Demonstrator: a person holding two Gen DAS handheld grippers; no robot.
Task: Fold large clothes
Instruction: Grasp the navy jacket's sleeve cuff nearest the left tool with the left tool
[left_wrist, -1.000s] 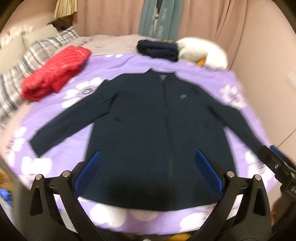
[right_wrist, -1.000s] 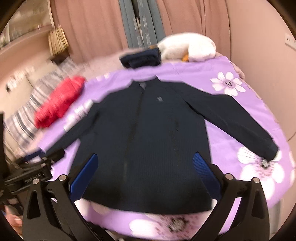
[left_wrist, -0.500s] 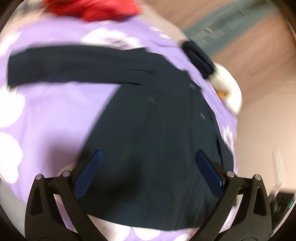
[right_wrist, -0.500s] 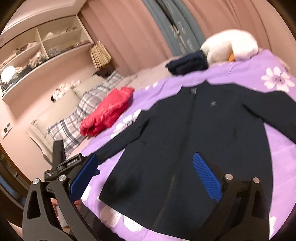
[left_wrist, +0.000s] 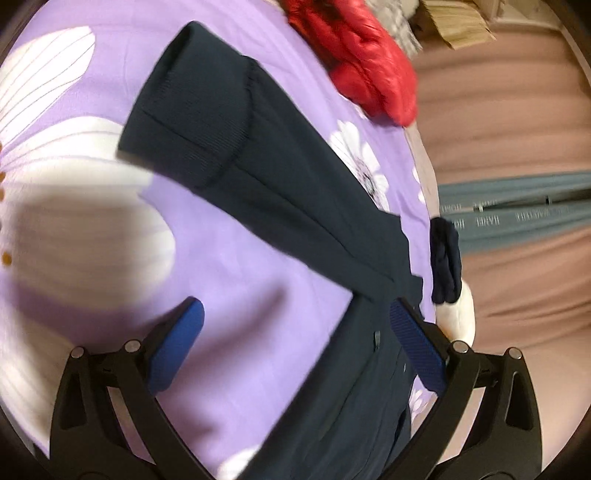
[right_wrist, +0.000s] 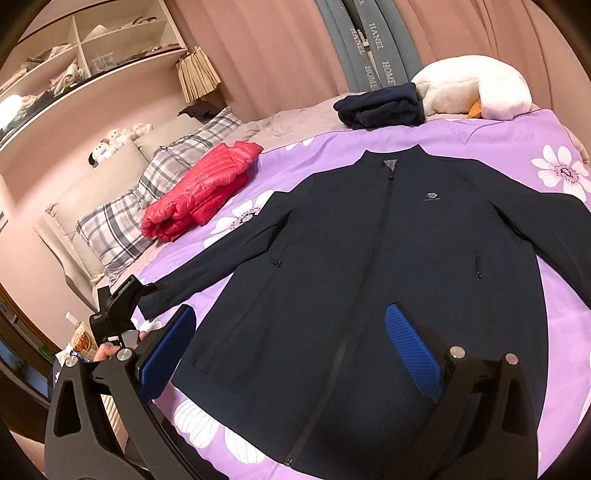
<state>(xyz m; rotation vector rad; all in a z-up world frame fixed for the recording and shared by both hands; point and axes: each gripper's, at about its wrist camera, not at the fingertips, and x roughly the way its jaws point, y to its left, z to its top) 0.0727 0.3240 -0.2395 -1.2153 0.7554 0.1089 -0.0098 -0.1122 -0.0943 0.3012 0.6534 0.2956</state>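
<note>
A: Where's the jacket?

B: I see the navy zip jacket lying flat, front up, on the purple floral bedspread, sleeves out to both sides.

A: And your hand-held grippers?

B: My left hand-held gripper is spread wide, hovering near the sleeve cuff. My right hand-held gripper is spread over the hem, gripping nothing. A folded red puffer jacket lies near the pillows.
</note>
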